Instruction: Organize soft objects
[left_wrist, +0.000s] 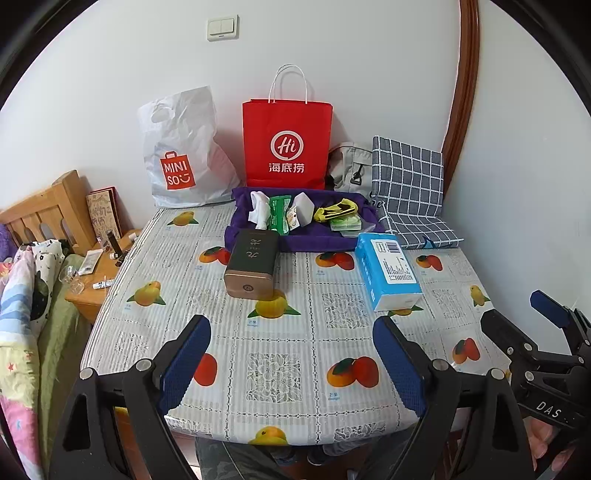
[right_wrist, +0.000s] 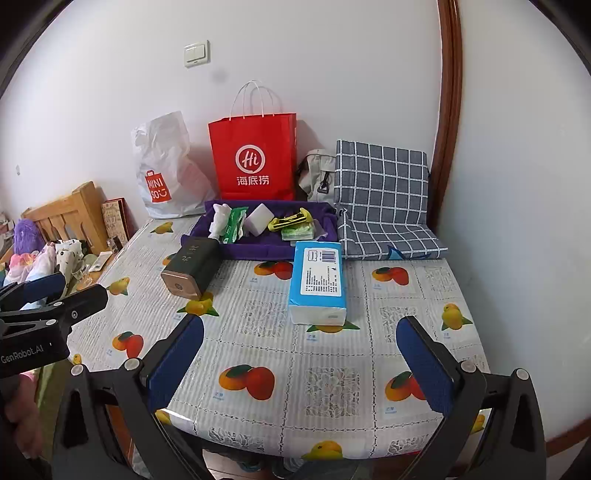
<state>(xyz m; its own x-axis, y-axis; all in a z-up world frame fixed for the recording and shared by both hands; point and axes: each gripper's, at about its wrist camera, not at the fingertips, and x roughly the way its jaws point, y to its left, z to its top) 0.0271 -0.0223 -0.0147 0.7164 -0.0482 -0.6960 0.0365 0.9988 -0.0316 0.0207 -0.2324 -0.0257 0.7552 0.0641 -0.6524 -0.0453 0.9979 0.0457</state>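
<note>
While both the left gripper (left_wrist: 291, 354) and right gripper (right_wrist: 301, 358) hover spread wide and empty over the table's (right_wrist: 332, 354) near edge, the tissue pack (right_wrist: 318, 282) lies mid-table, before the purple tray (right_wrist: 258, 251) at the far edge.

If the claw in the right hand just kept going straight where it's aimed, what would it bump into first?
Probably the blue tissue pack, lying ahead between the open right claw pads. Since the claw tilts downward, it might meet the fruit-print tablecloth just short of the pack; depth is hard to judge.

Tissue pack (right_wrist: 317, 282) right of tin (right_wrist: 190, 266), tray (right_wrist: 258, 251) behind both, bags (right_wrist: 255, 155) behind tray
</note>
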